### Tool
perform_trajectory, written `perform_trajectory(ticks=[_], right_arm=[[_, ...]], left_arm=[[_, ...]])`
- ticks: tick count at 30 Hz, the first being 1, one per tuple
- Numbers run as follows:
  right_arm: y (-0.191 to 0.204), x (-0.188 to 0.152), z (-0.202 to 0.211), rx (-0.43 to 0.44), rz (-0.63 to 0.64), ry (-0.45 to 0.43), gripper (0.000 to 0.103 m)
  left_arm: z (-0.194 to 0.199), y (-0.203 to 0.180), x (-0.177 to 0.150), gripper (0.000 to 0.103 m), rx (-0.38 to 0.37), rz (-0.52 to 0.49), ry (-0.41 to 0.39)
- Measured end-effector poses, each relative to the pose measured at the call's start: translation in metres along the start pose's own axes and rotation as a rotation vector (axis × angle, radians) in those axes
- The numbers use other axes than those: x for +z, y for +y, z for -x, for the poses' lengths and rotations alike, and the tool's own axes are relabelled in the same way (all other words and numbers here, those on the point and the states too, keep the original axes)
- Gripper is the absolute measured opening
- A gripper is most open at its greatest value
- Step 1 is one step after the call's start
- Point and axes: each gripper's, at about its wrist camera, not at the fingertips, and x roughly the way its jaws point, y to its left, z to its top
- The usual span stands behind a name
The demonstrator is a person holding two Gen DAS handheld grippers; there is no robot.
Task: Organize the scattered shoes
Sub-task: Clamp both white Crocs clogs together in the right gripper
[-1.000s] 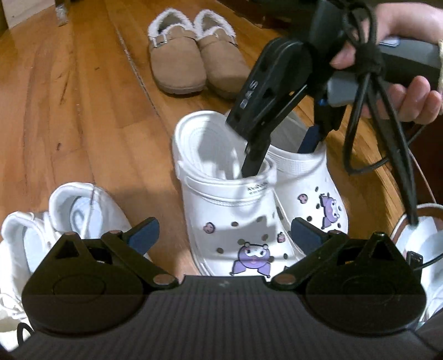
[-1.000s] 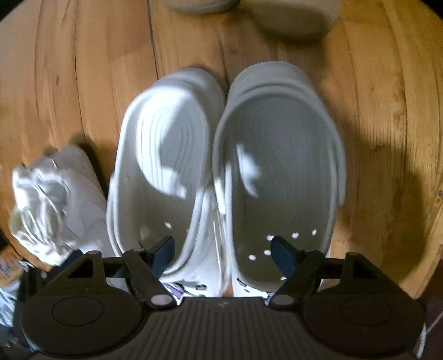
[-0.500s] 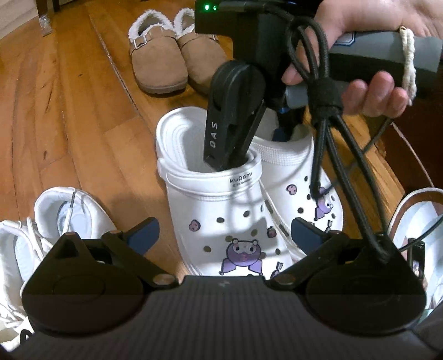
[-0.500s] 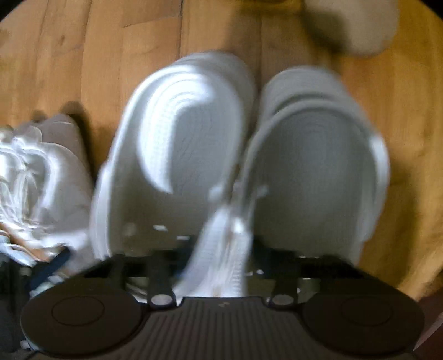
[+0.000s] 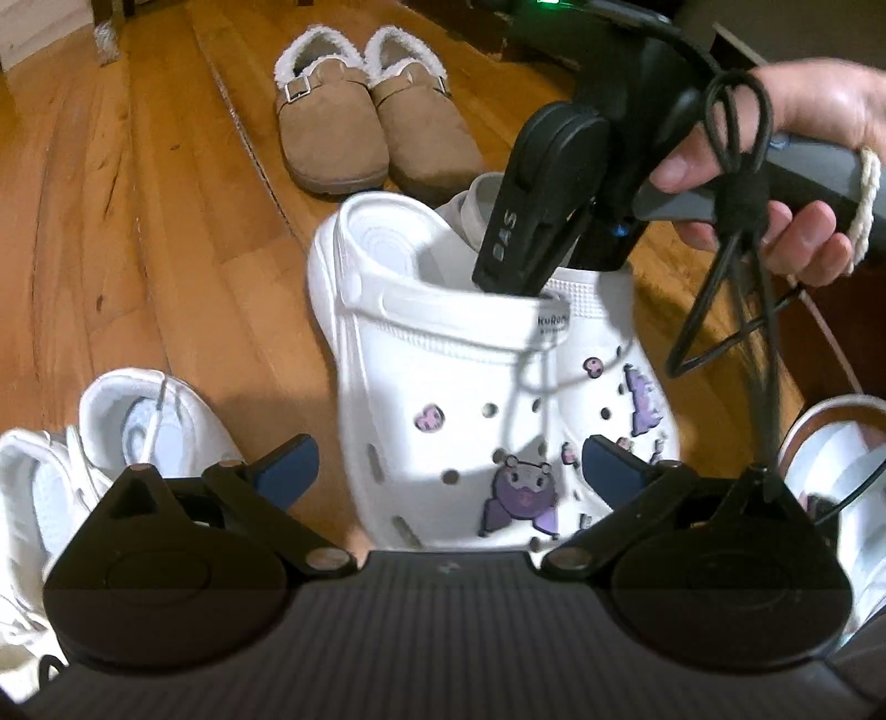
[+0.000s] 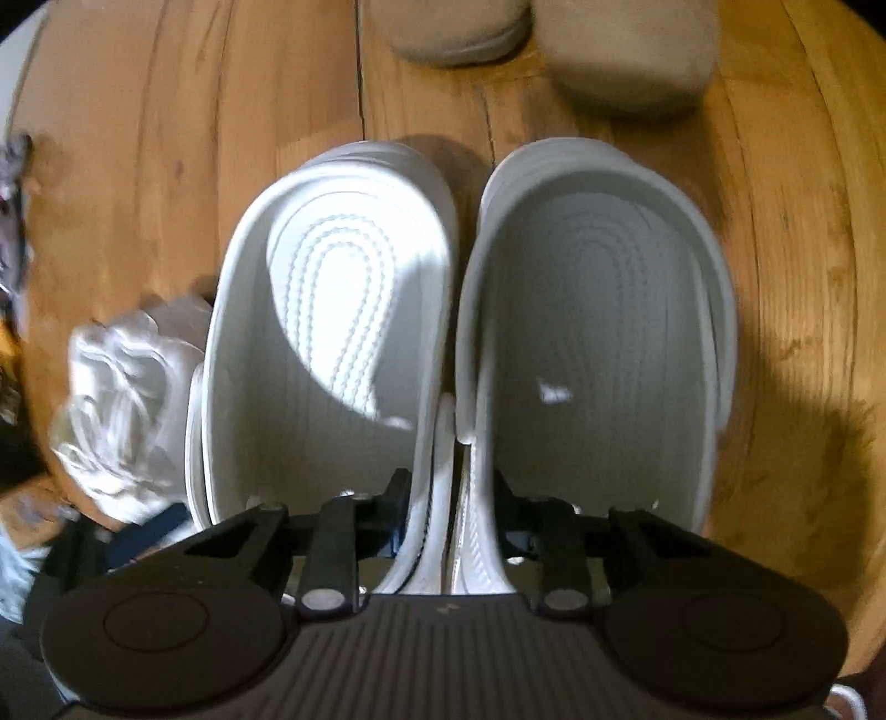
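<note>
A pair of white clogs (image 5: pixel 443 354) with purple charms sits side by side on the wooden floor (image 5: pixel 138 249). A hand holds my right gripper (image 5: pixel 554 266), whose fingers dip one into each clog. In the right wrist view the right gripper (image 6: pixel 451 487) has its jaws closing, with the pair's two inner walls (image 6: pixel 443 443) pinched together between the pads. The left clog (image 6: pixel 332 332) and right clog (image 6: pixel 598 332) show their footbeds. My left gripper (image 5: pixel 448 462) hovers open in front of the clogs' toes, holding nothing.
Brown fleece-lined slippers (image 5: pixel 376 122) stand paired just beyond the clogs, and their blurred toes (image 6: pixel 554 44) show in the right wrist view. White sneakers (image 5: pixel 111 443) lie to the left. Another white shoe (image 5: pixel 830 459) lies at the right edge. A black cable (image 5: pixel 736 277) hangs from the right gripper.
The right gripper's jaws went from wide apart to pinching the clogs' inner walls. The clogs are pressed together and fill more of the left wrist view.
</note>
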Motion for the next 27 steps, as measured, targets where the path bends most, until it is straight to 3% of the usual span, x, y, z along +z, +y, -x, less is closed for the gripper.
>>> perform_trajectory(ticks=[10, 14, 21, 27], right_arm=[[0.011, -0.011, 0.033, 0.044, 0.070, -0.034, 0.026], [0.022, -0.008, 0.045, 0.076, 0.101, -0.035, 0.026], [0.056, 0.007, 0.078, 0.049, 0.145, -0.078, 0.026], [0.060, 0.003, 0.082, 0.037, 0.147, -0.078, 0.026]], left_arm=[[0.020, -0.008, 0.004, 0.103, 0.023, -0.013, -0.035], [0.029, -0.005, 0.007, 0.103, 0.145, 0.051, -0.033], [0.056, 0.001, 0.006, 0.103, 0.195, 0.082, -0.092], [0.074, 0.010, 0.002, 0.103, 0.244, 0.112, -0.131]])
